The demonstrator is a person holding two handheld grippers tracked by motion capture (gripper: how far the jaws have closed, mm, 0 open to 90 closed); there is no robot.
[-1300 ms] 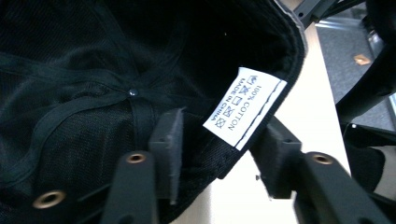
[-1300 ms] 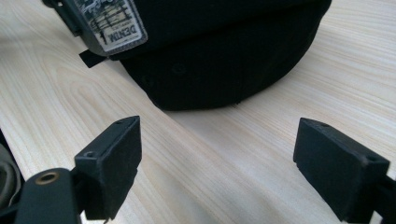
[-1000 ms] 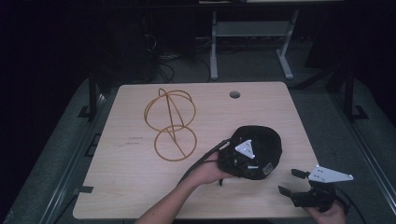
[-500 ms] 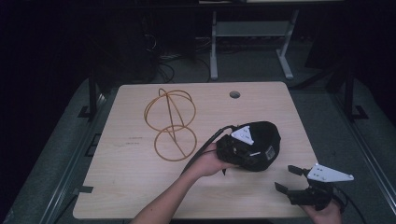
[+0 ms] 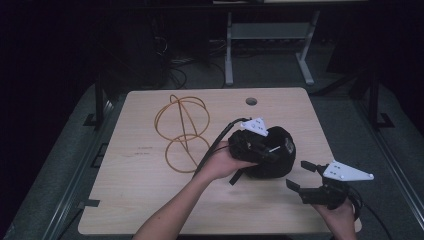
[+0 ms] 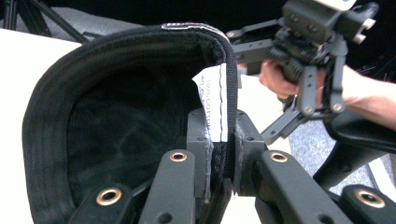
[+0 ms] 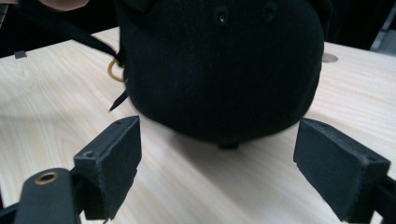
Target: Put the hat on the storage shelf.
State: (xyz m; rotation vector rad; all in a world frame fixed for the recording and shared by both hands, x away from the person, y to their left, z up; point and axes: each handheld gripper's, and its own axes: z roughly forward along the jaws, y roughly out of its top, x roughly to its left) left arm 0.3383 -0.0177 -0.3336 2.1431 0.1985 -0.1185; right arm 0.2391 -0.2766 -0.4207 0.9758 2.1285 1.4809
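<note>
Black cap (image 5: 272, 155) sits right of the table's (image 5: 135, 200) centre, its rim pinched tight between the jaws of the left gripper (image 6: 224, 154). Right gripper (image 5: 299, 176) hovers at the cap's four o'clock, jaws spread wide, while an orange wire frame (image 5: 181, 131) lies at its ten o'clock.

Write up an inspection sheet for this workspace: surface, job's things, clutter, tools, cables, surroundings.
Surface: light wooden table, round hole near the far edge.
Job's things: black fabric cap, rim clamped at its white label, crown toward the right tool.
Clutter: orange wire-loop stand on the table's left half.
Tools: left tool shut on the cap's rim; right tool open, empty, pointing at the cap.
Cables: black cable trailing from the left tool across the table.
Surroundings: dark room, grey floor, metal frame legs behind the table.
</note>
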